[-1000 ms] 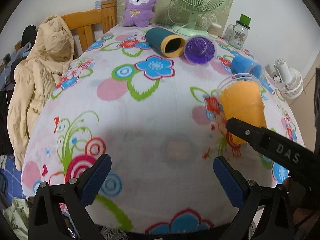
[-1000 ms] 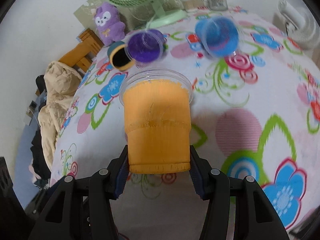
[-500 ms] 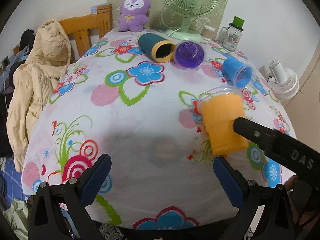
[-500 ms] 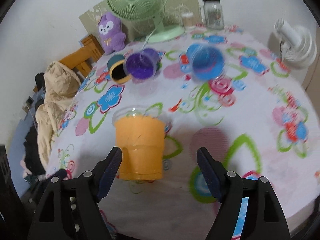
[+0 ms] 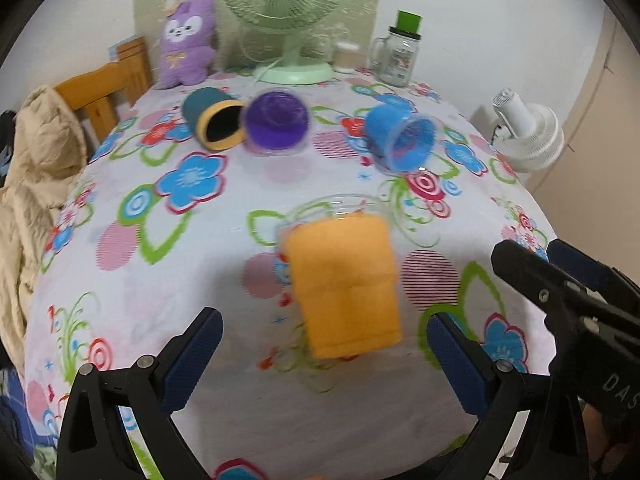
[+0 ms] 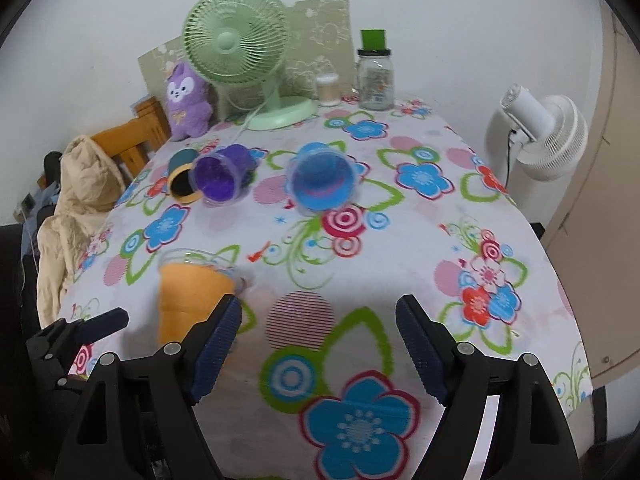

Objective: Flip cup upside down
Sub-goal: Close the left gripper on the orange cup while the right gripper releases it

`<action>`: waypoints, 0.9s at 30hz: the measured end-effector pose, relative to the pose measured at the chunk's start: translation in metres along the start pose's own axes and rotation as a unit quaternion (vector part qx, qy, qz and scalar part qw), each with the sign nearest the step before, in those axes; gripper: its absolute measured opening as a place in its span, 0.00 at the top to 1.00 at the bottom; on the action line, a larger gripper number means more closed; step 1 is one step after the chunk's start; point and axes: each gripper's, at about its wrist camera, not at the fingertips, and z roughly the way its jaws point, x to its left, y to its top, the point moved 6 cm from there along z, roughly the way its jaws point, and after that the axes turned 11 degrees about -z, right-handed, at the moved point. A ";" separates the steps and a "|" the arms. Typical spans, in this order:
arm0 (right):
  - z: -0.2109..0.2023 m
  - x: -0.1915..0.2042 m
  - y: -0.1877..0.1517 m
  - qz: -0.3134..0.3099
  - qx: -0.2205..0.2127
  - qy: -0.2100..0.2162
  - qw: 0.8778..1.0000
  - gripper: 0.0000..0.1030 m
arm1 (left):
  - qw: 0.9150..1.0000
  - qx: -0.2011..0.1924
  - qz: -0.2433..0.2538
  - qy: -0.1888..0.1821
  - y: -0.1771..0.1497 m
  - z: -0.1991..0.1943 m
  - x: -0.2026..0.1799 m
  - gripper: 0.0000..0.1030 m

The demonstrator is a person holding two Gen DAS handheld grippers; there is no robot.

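Observation:
An orange cup (image 5: 344, 284) stands upside down on the flowered tablecloth, its clear rim on the cloth; it also shows in the right wrist view (image 6: 188, 300). My left gripper (image 5: 320, 356) is open, just in front of the cup, not touching it. My right gripper (image 6: 318, 344) is open and empty, to the right of the cup. A blue cup (image 5: 402, 138), a purple cup (image 5: 276, 122) and a teal cup (image 5: 212, 122) lie on their sides farther back.
A green fan (image 5: 286, 16), a purple plush toy (image 5: 186, 42) and a glass jar (image 5: 400, 56) stand at the table's far edge. A white fan (image 6: 540, 136) stands off the right side. A wooden chair with a beige coat (image 5: 28, 168) is at the left.
My right gripper opened, let go of the orange cup and drew back to the right. My left gripper swung toward the cup, which now sits between its fingers' line of view.

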 end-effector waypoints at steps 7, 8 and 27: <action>0.001 -0.020 -0.008 0.017 0.004 -0.003 1.000 0.21 | 1.000 0.007 0.006 0.006 0.002 0.011 -0.011 0.00; 0.002 -0.022 -0.009 0.018 0.005 -0.003 1.000 0.21 | 1.000 0.009 0.006 0.008 0.003 0.013 -0.012 0.00; 0.013 -0.025 -0.012 0.024 0.018 0.007 1.000 0.21 | 1.000 0.023 0.002 0.021 -0.002 0.027 -0.008 0.00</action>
